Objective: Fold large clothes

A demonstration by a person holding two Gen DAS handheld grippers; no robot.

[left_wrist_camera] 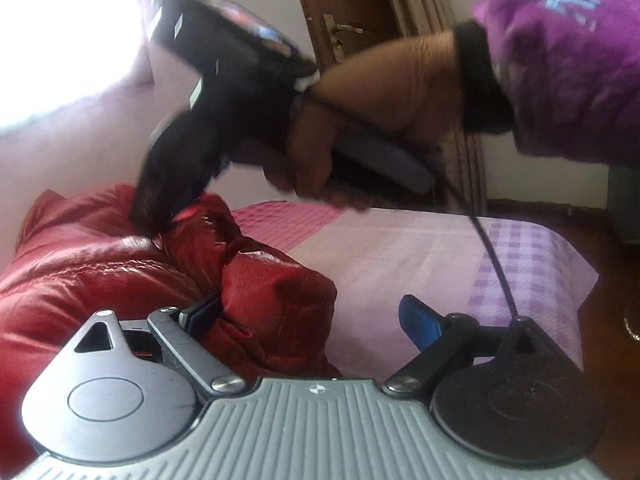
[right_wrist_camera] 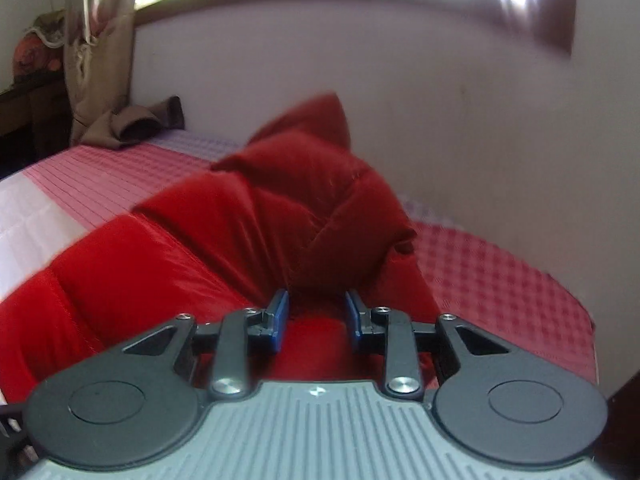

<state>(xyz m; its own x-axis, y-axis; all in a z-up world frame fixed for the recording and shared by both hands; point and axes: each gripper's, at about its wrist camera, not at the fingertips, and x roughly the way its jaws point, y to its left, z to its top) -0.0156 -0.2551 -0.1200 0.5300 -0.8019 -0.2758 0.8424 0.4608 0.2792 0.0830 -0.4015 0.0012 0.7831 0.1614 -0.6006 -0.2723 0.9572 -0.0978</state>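
Red puffer jacket [right_wrist_camera: 192, 248] is seen lying bunched on the bed [right_wrist_camera: 500, 280], with one padded part standing up in a peak toward the wall. Nearest the lens, the right hand-held gripper [right_wrist_camera: 316, 316] is held with its fingers partly apart, a fold of the jacket lying between the blue pads [right_wrist_camera: 282, 312]; whether the cloth is pinched cannot be told. In the left wrist view, the left hand-held gripper [left_wrist_camera: 312, 318] is spread wide, one pad pressed against a red bulge and nothing clamped.

A slip is judged the main risk: the shiny, slick shell could slide out from a loose bite, and the puffy filling could spring a fold back open. The right device's cable [left_wrist_camera: 496, 268] hangs just by the left hand-held gripper's right finger [left_wrist_camera: 420, 326] and could be snagged if the two are brought closer.

Further off, bare bedspread is left open beside the jacket for laying it flat. The bed's edge falls away to the floor on one side, and the wall [right_wrist_camera: 440, 120] closes in behind, so a wide swing there is judged cramped.
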